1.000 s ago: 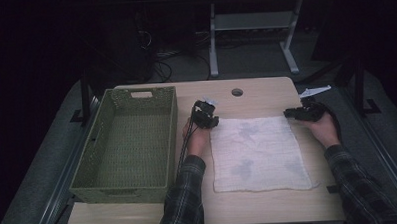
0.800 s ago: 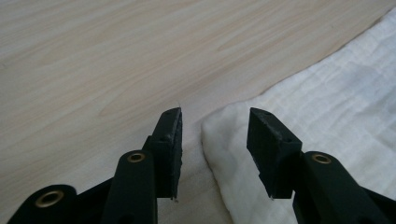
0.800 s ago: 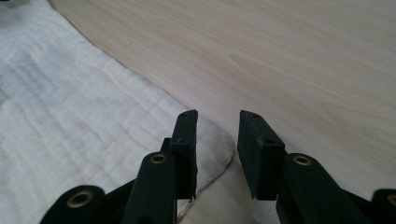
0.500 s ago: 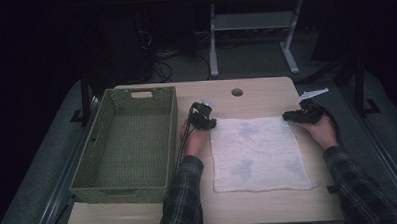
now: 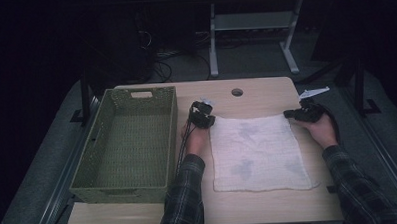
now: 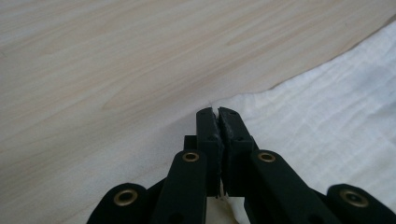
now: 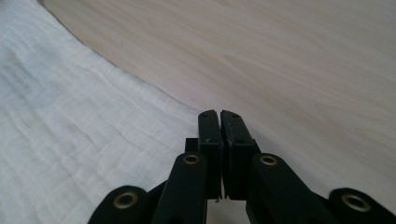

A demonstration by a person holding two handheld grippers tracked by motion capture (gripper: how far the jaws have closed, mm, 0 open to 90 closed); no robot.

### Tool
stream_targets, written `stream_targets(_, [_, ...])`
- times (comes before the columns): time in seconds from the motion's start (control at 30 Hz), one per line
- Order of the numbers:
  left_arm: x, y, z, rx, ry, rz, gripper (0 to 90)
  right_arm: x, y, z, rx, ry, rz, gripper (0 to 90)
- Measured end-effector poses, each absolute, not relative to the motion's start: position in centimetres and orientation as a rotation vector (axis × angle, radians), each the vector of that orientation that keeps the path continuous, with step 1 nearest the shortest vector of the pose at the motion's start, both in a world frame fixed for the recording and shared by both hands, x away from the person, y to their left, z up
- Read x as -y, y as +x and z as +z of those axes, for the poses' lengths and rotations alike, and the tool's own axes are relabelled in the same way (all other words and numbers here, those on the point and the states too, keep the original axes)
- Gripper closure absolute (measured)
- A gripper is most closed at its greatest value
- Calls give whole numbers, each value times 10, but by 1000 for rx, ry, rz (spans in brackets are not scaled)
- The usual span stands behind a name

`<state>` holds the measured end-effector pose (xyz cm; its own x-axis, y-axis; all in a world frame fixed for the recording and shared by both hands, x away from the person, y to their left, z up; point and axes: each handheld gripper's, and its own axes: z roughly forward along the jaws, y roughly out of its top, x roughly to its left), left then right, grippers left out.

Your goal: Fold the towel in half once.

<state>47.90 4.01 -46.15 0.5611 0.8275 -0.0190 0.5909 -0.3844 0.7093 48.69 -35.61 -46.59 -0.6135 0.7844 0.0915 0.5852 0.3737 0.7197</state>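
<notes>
A white cloth [image 5: 258, 150] lies spread flat on the wooden table [image 5: 271, 92], with a few darker damp-looking patches. My left gripper [image 5: 204, 117] is at the cloth's far left corner. In the left gripper view its jaws are shut [image 6: 217, 112] with the corner of the cloth [image 6: 327, 116] pinched between them. My right gripper [image 5: 292, 113] is at the far right corner. Its jaws are shut [image 7: 219, 113] at the cloth's edge [image 7: 70, 140], with a thread of fabric showing between them.
A green woven basket [image 5: 171, 138] stands empty on the left part of the table, close to the left forearm. A round cable hole [image 5: 237, 92] sits near the far edge. The floor beyond is dark, with a desk frame and cables.
The right gripper has shifted slightly left and the left barely moved. The cloth lies much as before.
</notes>
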Motion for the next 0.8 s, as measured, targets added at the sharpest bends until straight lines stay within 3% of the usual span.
stream_targets(0.33, [-43, 471, -434, -1122, 2066, 515, 874, 361, 488, -442, -2330, 1205, 1147, 876])
stream_targets(0.8, [-47, 424, -427, -1090, 2071, 527, 876, 366, 435, -433, -2319, 1156, 1199, 876])
